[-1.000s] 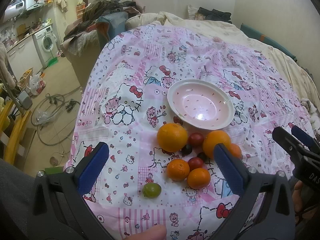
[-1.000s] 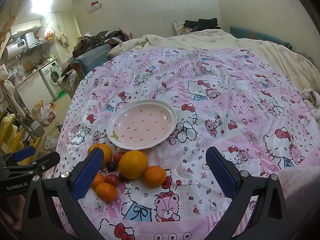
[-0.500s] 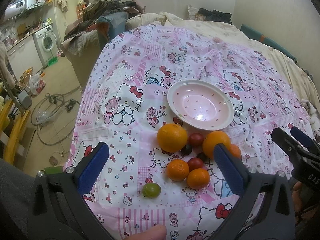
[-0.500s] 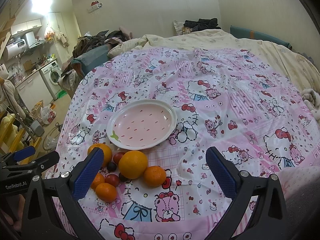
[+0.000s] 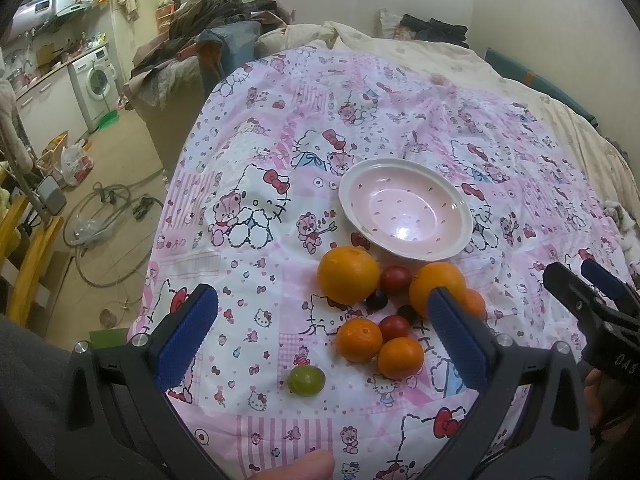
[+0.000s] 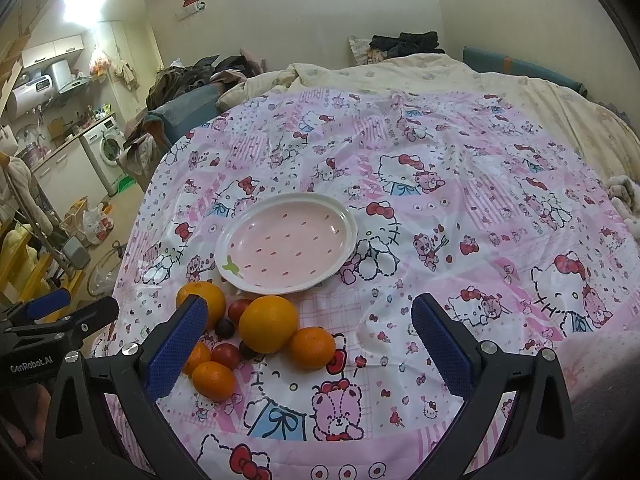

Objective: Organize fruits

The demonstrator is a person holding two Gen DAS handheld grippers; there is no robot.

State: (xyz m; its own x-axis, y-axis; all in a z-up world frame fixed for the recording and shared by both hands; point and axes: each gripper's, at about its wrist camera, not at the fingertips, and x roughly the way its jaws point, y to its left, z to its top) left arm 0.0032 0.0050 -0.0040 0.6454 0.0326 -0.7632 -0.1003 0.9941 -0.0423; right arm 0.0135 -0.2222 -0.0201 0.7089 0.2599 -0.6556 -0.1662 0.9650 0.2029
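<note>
Orange fruits lie clustered between the open left gripper fingers.

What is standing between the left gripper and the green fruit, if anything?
Nothing visible does. The green fruit lies alone on the cloth, nearest the left gripper, whose jaws are wide open and empty. The oranges lie beyond it, toward the empty plate, so they would only matter on the way there.

Fruit cluster beside round pink speckled plate on pink cartoon-print cloth.
Left gripper spread wide, empty, above oranges; small green fruit lies apart, nearest camera.
</note>
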